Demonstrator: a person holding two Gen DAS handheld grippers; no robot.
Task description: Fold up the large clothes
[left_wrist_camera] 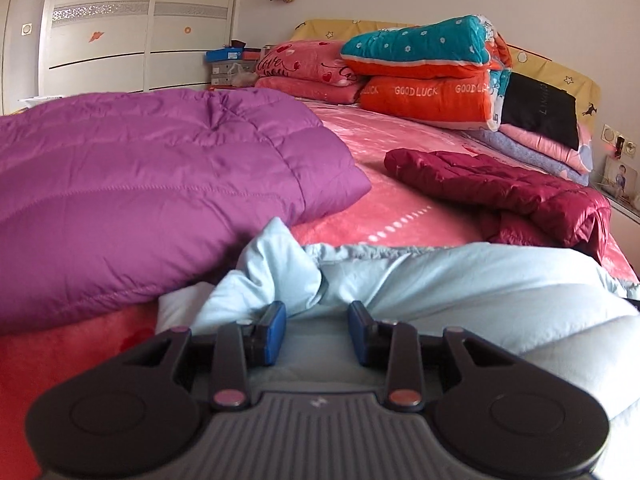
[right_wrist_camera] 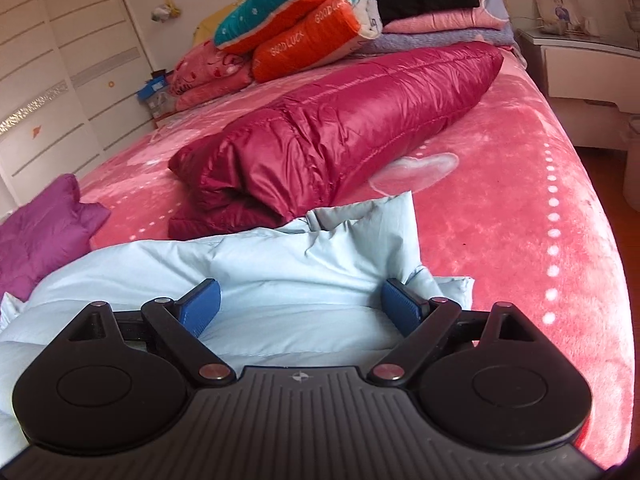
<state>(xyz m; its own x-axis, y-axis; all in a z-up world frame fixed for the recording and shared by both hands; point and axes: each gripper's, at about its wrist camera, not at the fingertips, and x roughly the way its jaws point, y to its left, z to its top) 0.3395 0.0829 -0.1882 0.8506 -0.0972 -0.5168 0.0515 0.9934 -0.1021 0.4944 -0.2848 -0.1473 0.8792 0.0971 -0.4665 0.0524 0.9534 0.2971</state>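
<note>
A pale blue padded garment [left_wrist_camera: 460, 280] lies bunched at the near edge of the pink bed [left_wrist_camera: 400, 200]; it also shows in the right wrist view [right_wrist_camera: 280, 264]. My left gripper [left_wrist_camera: 317, 320] is open, its blue pads [left_wrist_camera: 276, 328] just above the pale blue fabric with nothing between them. My right gripper [right_wrist_camera: 300, 300] is open wide over the same garment, its pads [right_wrist_camera: 202, 306] resting near the fabric. A purple down coat [left_wrist_camera: 160, 184] lies folded at left. A dark red down jacket [right_wrist_camera: 340, 136] lies folded mid-bed.
Stacked quilts [left_wrist_camera: 428, 68] and pink pillows [left_wrist_camera: 312, 68] sit at the headboard. A white wardrobe [left_wrist_camera: 120, 28] stands at left. A nightstand [right_wrist_camera: 580, 56] stands right of the bed, whose right edge [right_wrist_camera: 600, 240] drops to the floor.
</note>
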